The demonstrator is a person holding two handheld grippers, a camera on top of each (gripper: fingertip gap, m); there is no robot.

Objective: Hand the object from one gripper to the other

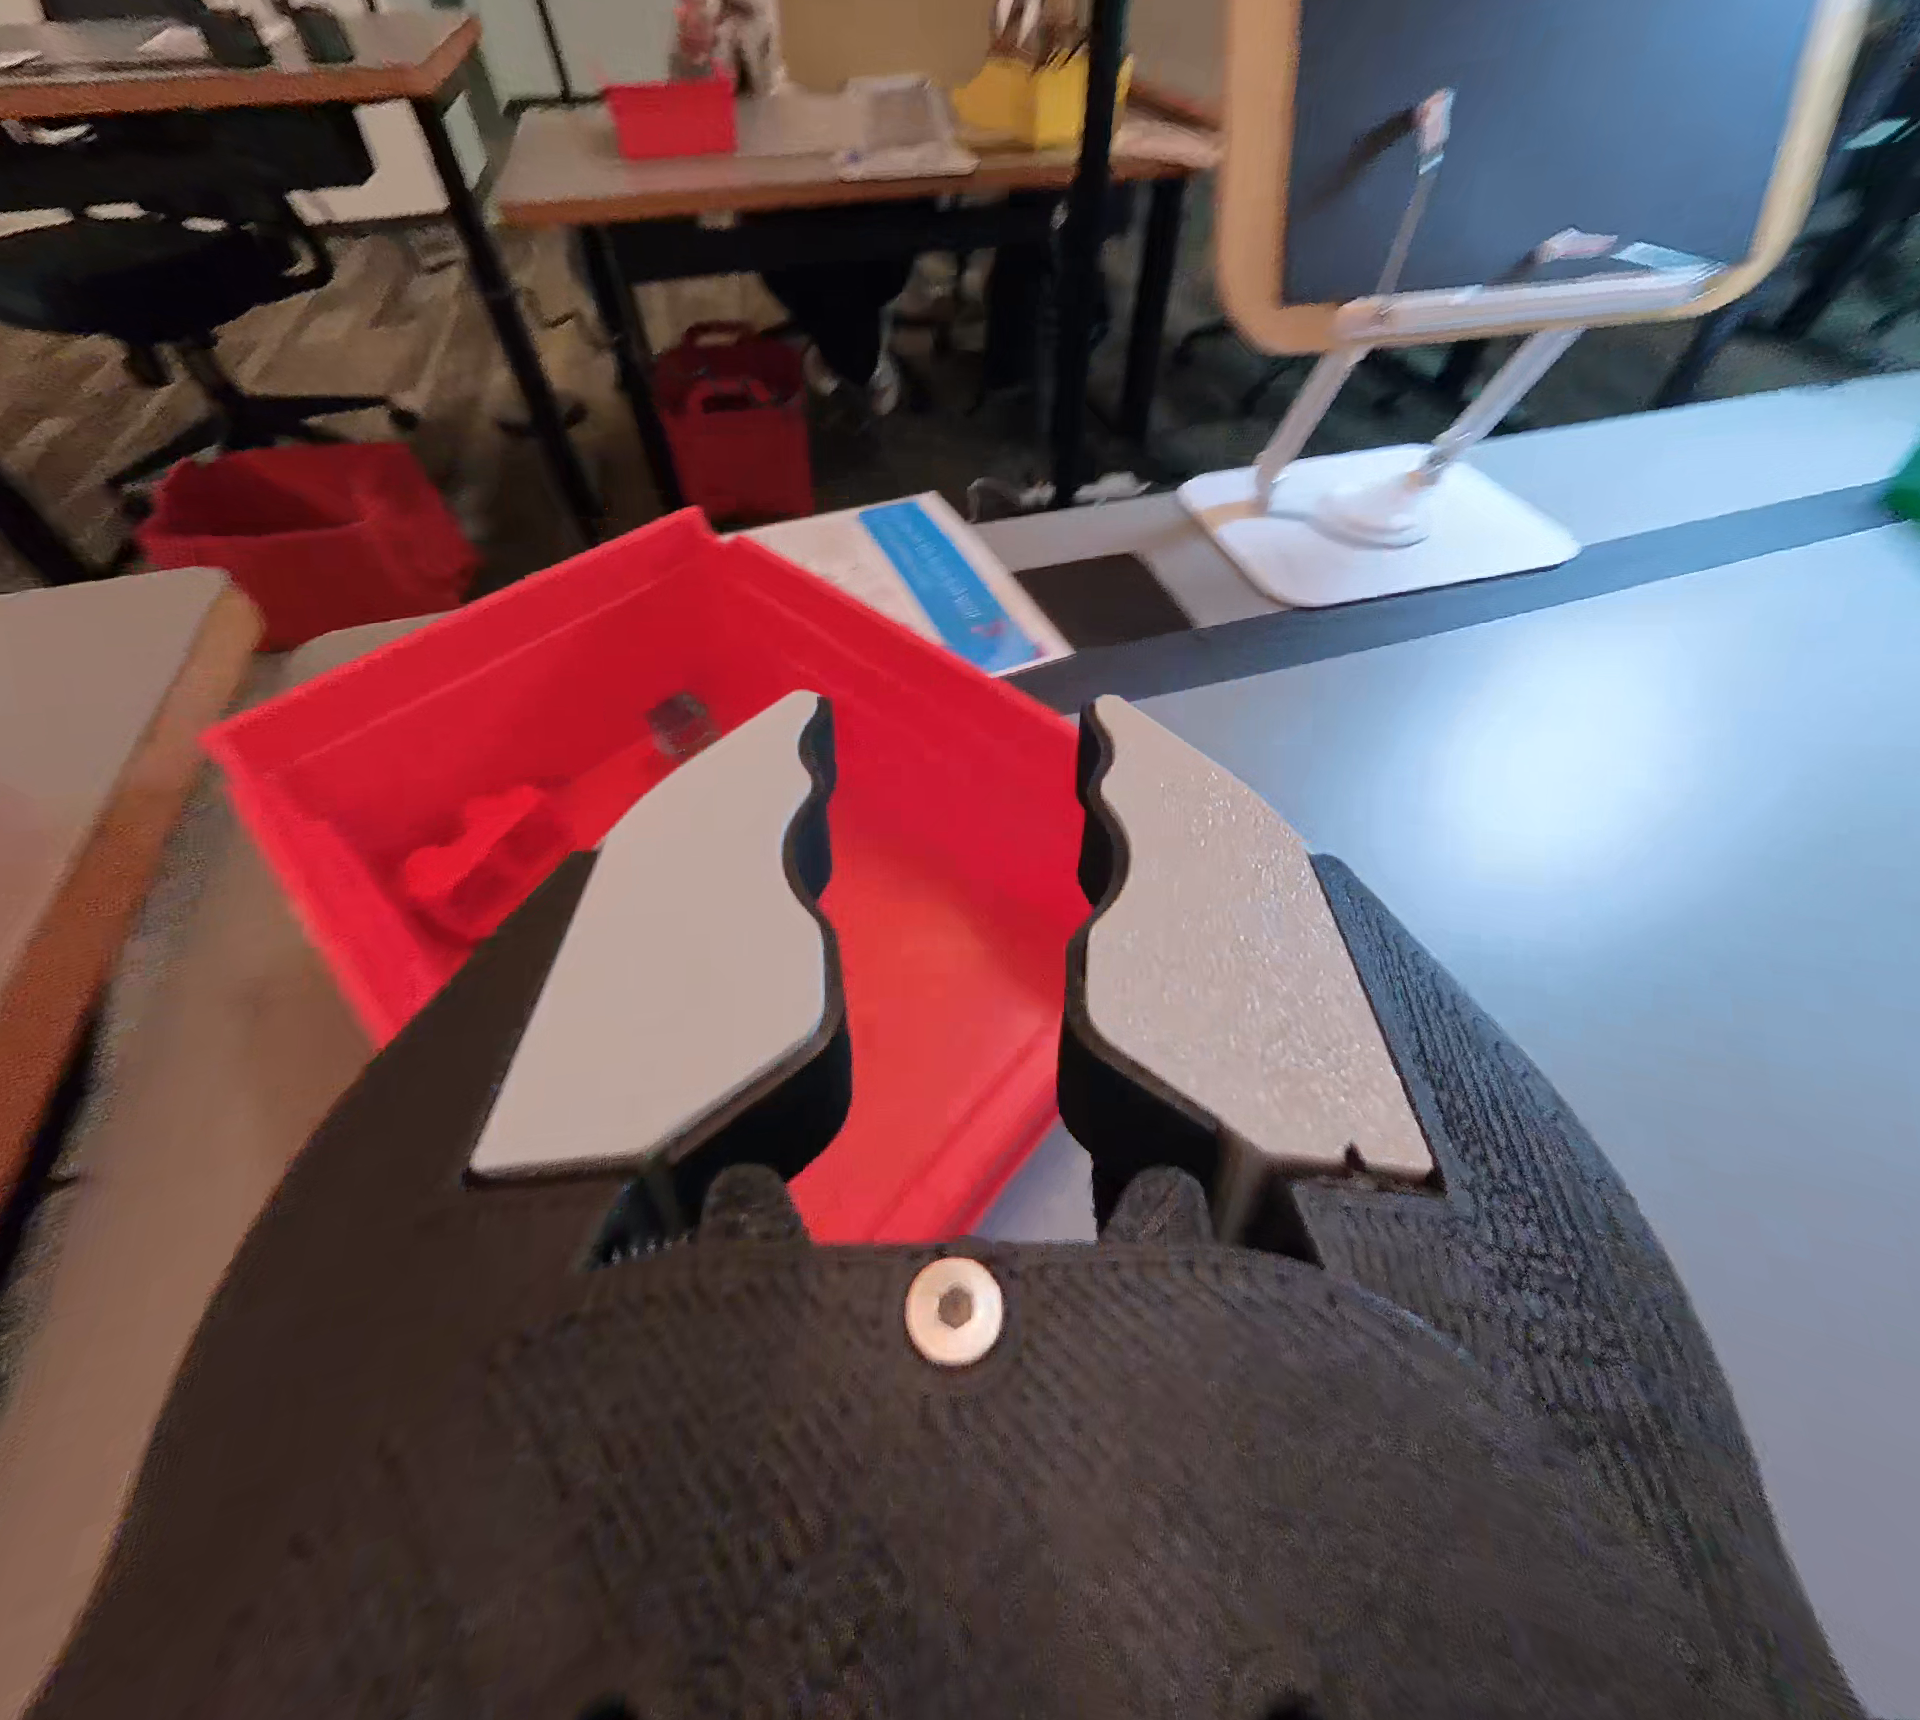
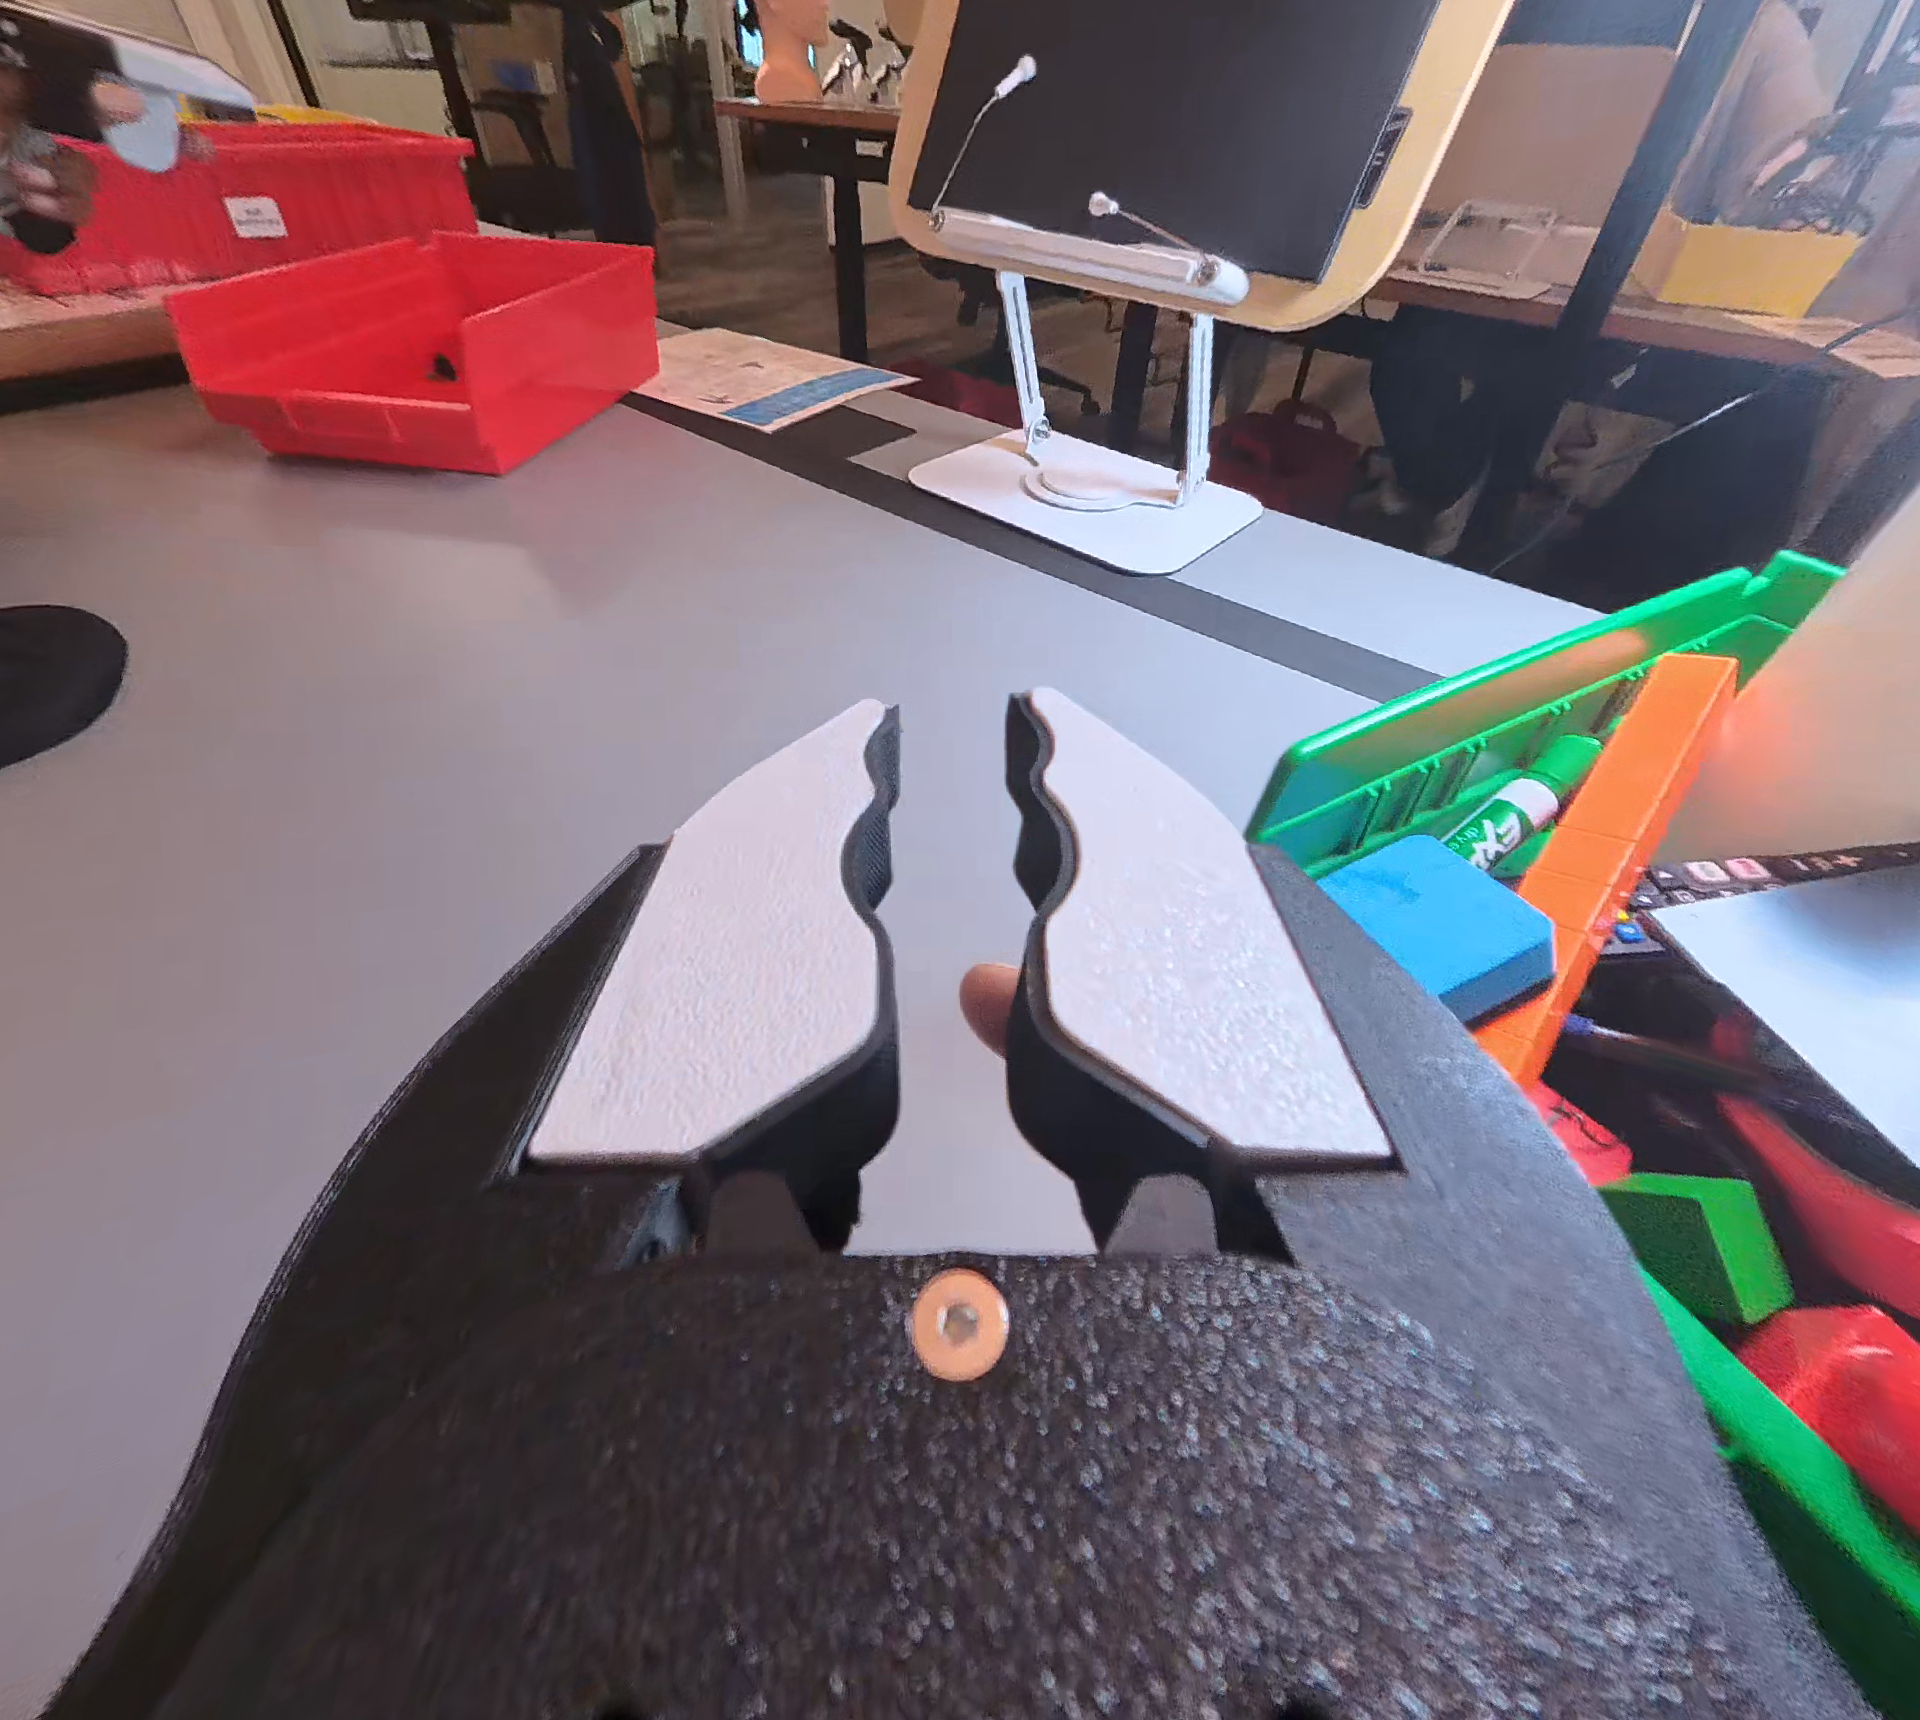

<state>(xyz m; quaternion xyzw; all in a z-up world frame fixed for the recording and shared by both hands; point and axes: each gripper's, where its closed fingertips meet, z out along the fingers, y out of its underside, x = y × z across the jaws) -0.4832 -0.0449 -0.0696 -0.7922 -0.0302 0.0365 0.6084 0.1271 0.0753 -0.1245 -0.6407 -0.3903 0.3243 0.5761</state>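
While both jaws stand empty, my left hand-held gripper (image 1: 951, 714) gapes wide over the red bin (image 1: 343, 797); right hand-held gripper (image 2: 951, 720) narrower above the desk (image 2: 416, 631). I'd lower left squarely onto the red object (image 1: 473, 860), perhaps a block.

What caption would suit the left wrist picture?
Open, empty left gripper poised over a red bin holding small parts.
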